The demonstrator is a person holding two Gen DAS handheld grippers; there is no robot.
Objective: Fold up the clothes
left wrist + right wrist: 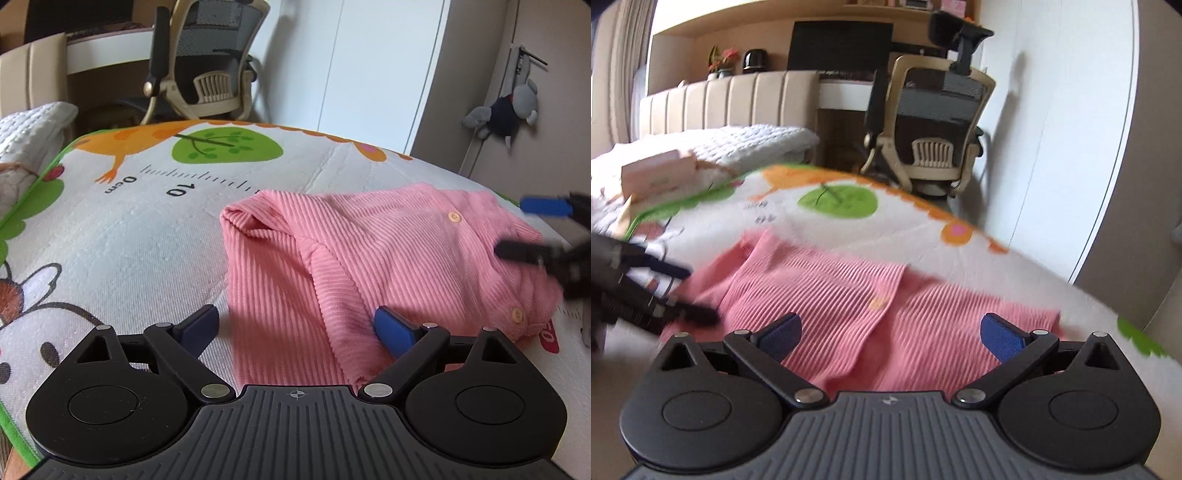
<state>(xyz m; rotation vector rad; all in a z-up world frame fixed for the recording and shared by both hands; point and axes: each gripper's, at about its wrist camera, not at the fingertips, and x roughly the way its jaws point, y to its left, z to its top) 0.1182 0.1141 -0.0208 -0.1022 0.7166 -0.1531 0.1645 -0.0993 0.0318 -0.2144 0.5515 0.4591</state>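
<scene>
Both tongs are hovering spread wide, gripping nothing: left gripper (297, 328), right gripper (891, 334). Centre frame, I am seeing the pink garment (369, 258) lying partly folded on the play mat (147, 240); final folds seem outstanding.

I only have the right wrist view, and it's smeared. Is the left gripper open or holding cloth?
Observer: The left gripper is open. One of its fingers is over the mat, the other over the pink garment, and it grips nothing.
Operator: I see one button. Are there more?
Observer: Two: an upper button and a lower button near the hem.
Operator: Is there anything on the wall to the right?
Observer: A grey plush toy hangs there.
</scene>
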